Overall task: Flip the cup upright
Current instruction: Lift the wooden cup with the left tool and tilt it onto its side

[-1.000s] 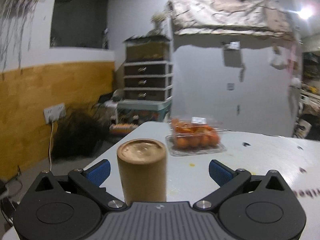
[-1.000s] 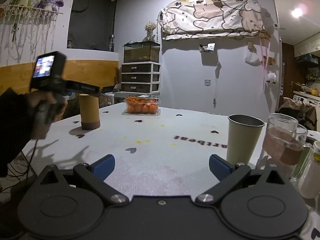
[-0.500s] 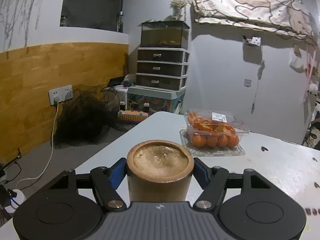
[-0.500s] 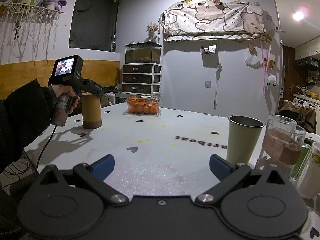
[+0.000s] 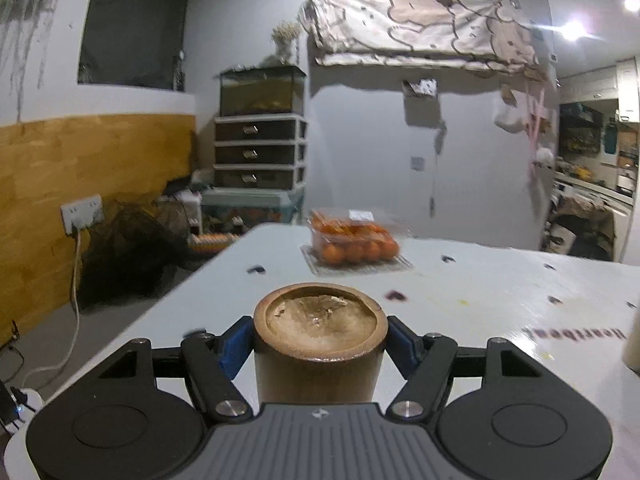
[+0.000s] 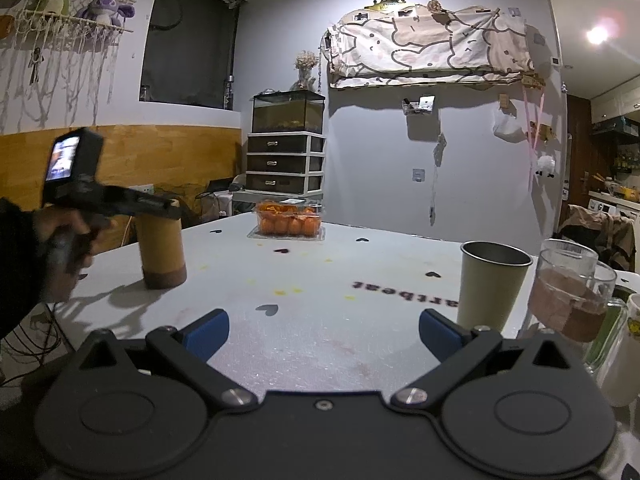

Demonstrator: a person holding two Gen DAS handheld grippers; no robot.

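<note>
- Brown cylindrical bamboo cup (image 5: 320, 344), upside down, closed base facing up; stands on the white worktop with dark heart marks (image 5: 480, 292) near its left edge. Also seen from the right wrist view (image 6: 161, 254); darker band at the bottom touches the worktop.
- Left gripper (image 5: 320, 340): jaws pinching the bamboo cup near its top, blue pads (image 5: 234, 346) pressed against both sides.
- In the right wrist view, the left gripper (image 6: 172, 210) is level with the cup's top, held in the person's left hand (image 6: 68, 240); small lit screen on its rear.
- Right gripper (image 6: 322, 330): jaws spread wide, nothing between them, blue fingertips (image 6: 206, 332) over bare worktop, well apart from the bamboo cup.
- Clear plastic box of oranges (image 5: 352, 240) at the far side of the worktop, behind the bamboo cup.
- Grey-green metal tumbler (image 6: 492, 284) upright, mouth up, on the right part of the worktop.
- Glass mug with brown sleeve (image 6: 568, 296) just beside the tumbler on its right.
- Left wrist view is a bit motion-blurred.
</note>
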